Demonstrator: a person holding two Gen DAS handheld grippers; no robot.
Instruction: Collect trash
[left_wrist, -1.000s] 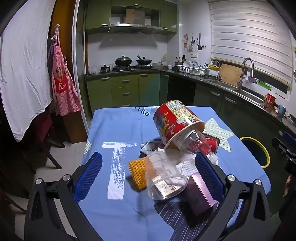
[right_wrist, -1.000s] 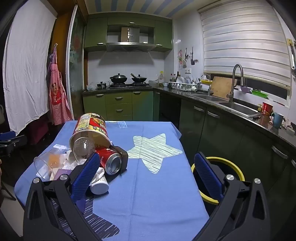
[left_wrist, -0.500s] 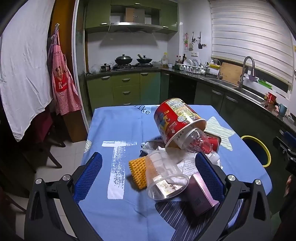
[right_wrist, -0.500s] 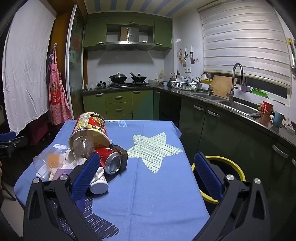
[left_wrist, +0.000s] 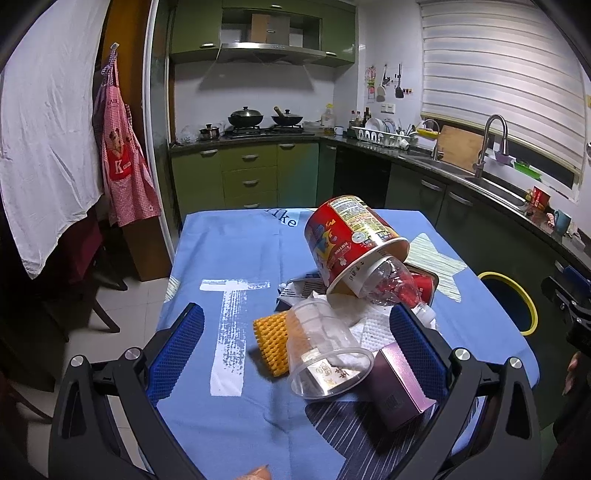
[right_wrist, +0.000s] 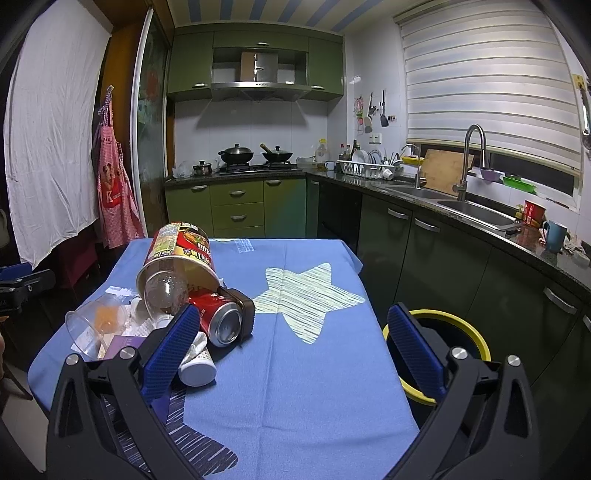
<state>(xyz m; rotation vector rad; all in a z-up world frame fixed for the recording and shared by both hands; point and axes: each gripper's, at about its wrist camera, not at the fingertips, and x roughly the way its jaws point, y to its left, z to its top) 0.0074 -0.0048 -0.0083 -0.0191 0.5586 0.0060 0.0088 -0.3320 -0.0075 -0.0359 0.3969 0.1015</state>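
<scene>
I stand at the near edge of the table (left_wrist: 229, 258), whose blue cloth carries all the trash in one heap toward its near right part, well clear of the far edge. Off the right edge, on the floor, sits the yellow-rimmed bin (right_wrist: 476, 339), placed there, I judge, so each piece needs only a short carry over that edge.

The red noodle tub (left_wrist: 347, 236) is the largest piece. It lies tipped, propped on what is under it, with its long axis slanting from the raised base, which points to the far edge, down to the open mouth facing the near right corner. A clear bottle (left_wrist: 391, 284) pokes out of that mouth along much the same line. Just beside it a red can (right_wrist: 218, 317) lies on its side, its top turned toward the near edge. The clear plastic cup (left_wrist: 321, 350) also lies on its side over white paper towel (left_wrist: 373, 325), mouth toward me. Against it are a purple box (left_wrist: 399, 384) and a yellow ridged piece (left_wrist: 273, 339), perhaps a sponge, though I cannot be sure.

My left gripper (left_wrist: 295, 350) is spread wide and grips nothing; the cup lies between its blue pads in view, so I judge it the first pick. My right gripper (right_wrist: 291, 350) is equally wide and empty, over bare cloth near the right edge.
</scene>
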